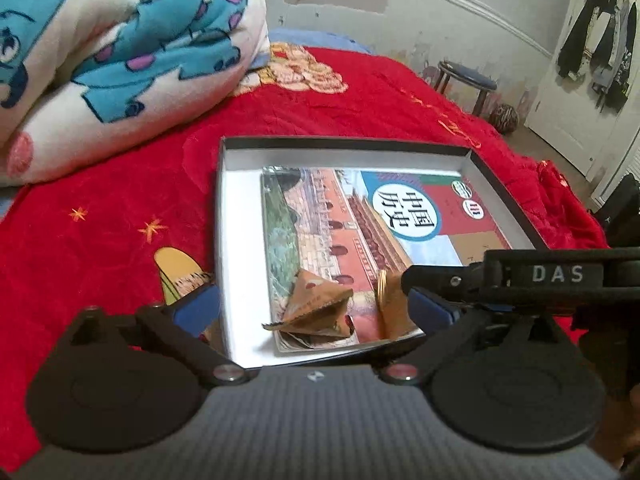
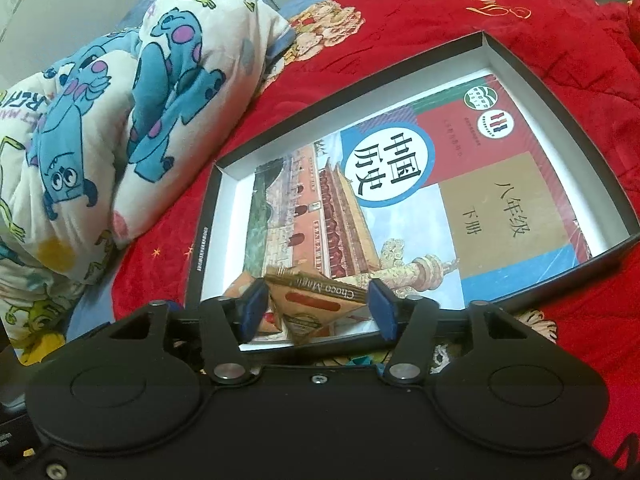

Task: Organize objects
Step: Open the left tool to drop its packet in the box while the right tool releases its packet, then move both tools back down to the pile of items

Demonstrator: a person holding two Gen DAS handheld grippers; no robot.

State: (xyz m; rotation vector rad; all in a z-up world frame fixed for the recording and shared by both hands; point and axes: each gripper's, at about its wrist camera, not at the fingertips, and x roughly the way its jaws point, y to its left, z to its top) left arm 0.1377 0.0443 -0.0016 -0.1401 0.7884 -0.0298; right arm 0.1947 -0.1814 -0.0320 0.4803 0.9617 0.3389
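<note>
A shallow black box with a white inside [image 1: 240, 208] [image 2: 592, 148] lies on the red bedspread. A Chinese history textbook [image 1: 360, 216] [image 2: 440, 184] lies flat in it. Two brown triangular snack packets rest on the book's near end. In the left wrist view one packet [image 1: 320, 308] lies between my left gripper's [image 1: 316, 312] wide-open fingers, and the other packet [image 1: 390, 300] stands by the right finger, under my right gripper's fingers [image 1: 440, 276]. In the right wrist view my right gripper [image 2: 318, 312] has its blue pads on either side of a "Choco" packet [image 2: 320, 304].
A folded cartoon-print quilt [image 1: 120, 60] [image 2: 120, 120] lies on the bed left of the box. The red bedspread [image 1: 100, 232] surrounds the box. A stool [image 1: 466, 80] and a white door with hanging clothes [image 1: 592, 48] stand beyond the bed.
</note>
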